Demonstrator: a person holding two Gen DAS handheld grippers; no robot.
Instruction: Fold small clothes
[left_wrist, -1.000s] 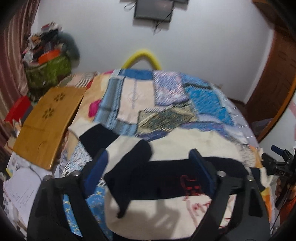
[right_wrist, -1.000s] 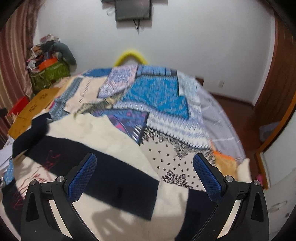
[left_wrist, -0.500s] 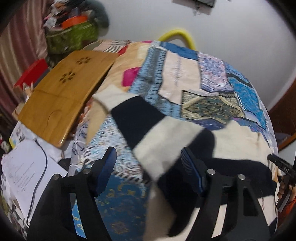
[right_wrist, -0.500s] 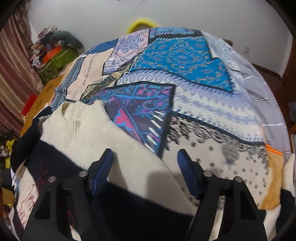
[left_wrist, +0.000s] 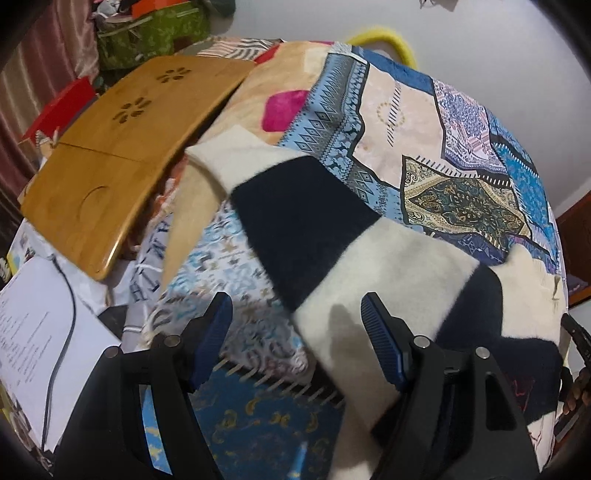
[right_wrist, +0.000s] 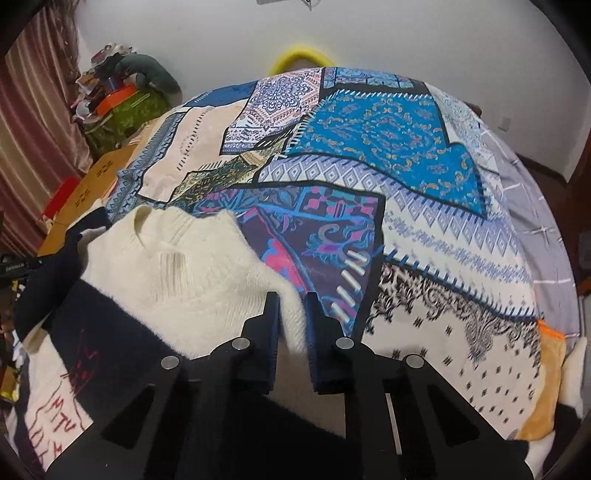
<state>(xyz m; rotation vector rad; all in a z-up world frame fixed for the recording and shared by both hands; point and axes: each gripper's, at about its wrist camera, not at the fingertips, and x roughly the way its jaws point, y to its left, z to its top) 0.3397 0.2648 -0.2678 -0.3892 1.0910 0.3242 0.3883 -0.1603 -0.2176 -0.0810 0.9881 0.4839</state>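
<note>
The right gripper (right_wrist: 291, 314), wide half a second ago, is now pinching the shoulder of the cream-and-navy striped knit sweater (right_wrist: 192, 269) lying on the patchwork bedspread (right_wrist: 406, 166). The left gripper (left_wrist: 295, 314) is hanging wide above the sleeve (left_wrist: 303, 218); folding is beginning.

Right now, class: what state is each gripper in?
Left gripper: open, holding nothing, over the sweater's sleeve.
Right gripper: shut on the sweater, at its cream shoulder.
</note>
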